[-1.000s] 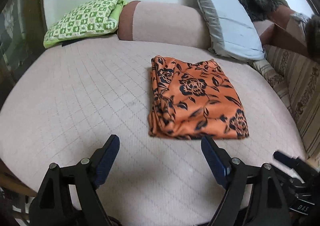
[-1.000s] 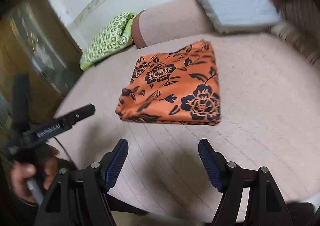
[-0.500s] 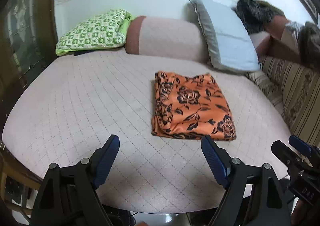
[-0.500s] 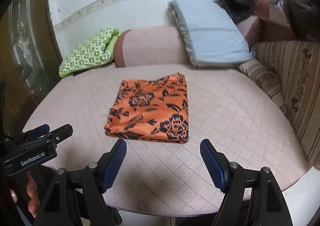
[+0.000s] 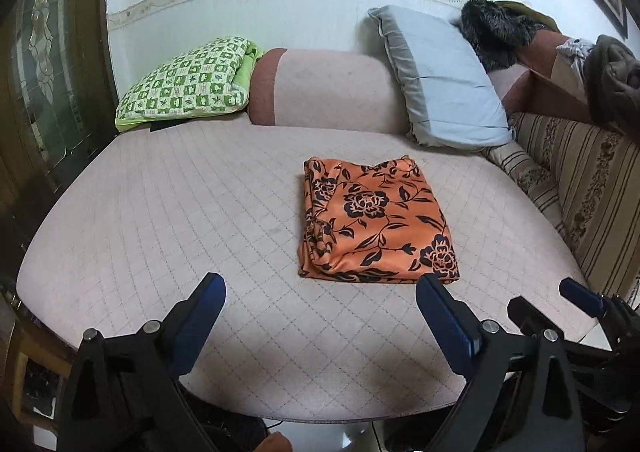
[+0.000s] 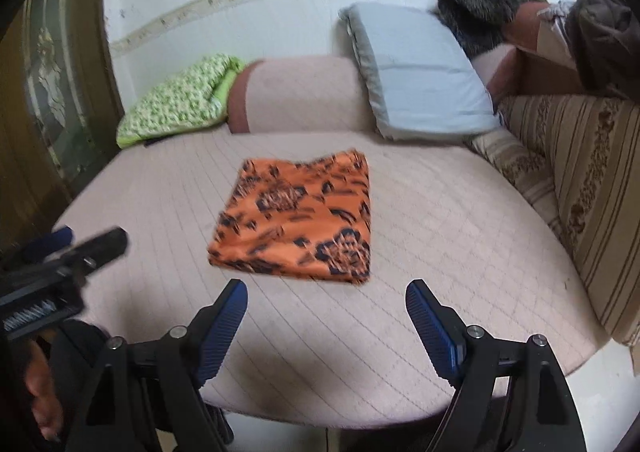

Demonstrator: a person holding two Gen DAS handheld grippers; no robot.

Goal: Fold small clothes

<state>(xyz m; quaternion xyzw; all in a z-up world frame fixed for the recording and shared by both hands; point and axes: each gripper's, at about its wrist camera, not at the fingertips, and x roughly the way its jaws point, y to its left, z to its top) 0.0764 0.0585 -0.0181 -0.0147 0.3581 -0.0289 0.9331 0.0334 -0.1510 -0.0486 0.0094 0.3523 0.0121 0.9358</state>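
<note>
An orange cloth with a black flower print (image 5: 374,221) lies folded into a neat rectangle near the middle of the pink quilted bed (image 5: 168,219). The right wrist view shows the same folded cloth (image 6: 298,217), a bit blurred. My left gripper (image 5: 320,292) hangs above the bed's near edge, short of the cloth, its jaws opening with nothing between them. My right gripper (image 6: 326,300) is likewise back from the cloth, jaws opening and empty. Each gripper shows at the edge of the other's view.
At the head of the bed (image 6: 460,236) lie a green checked pillow (image 5: 188,85), a pink bolster (image 5: 324,91) and a grey-blue pillow (image 5: 440,79). A striped sofa back (image 5: 588,187) with piled clothes runs along the right. A dark wooden door stands at the left.
Both grippers have pulled back and risen from the folded cloth, so more of the bed and wall shows. Their jaws have spread a little wider.
</note>
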